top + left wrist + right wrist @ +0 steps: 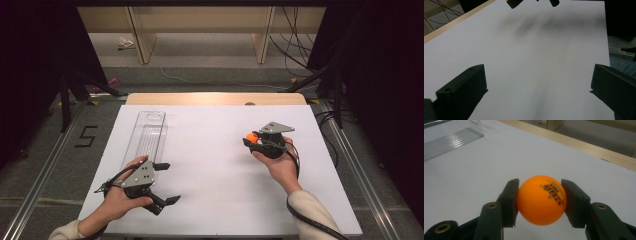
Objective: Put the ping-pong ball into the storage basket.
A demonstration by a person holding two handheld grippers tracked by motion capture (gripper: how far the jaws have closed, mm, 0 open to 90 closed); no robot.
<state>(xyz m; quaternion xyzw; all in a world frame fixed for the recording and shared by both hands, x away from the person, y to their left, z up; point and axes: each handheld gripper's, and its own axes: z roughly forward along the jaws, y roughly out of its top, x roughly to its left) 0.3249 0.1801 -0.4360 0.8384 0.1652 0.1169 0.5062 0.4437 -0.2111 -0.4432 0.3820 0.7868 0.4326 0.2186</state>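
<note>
- The left gripper (167,182) is resting low at the 7 o'clock part of the white table (215,200), its jaws standing wide apart and gripping nothing.
- The clear ribbed plastic tray (146,136) is lying just at its 12 o'clock, with the long axis running toward 12 o'clock.
- The right gripper (540,201) is clamping the round orange ping-pong ball (541,199) between both pads; the tray is lying well apart at its 9 o'clock.

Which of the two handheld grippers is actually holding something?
The right gripper: its jaws clamp an orange ball. The left gripper, near the clear tray, has its jaws spread with nothing between them.
</note>
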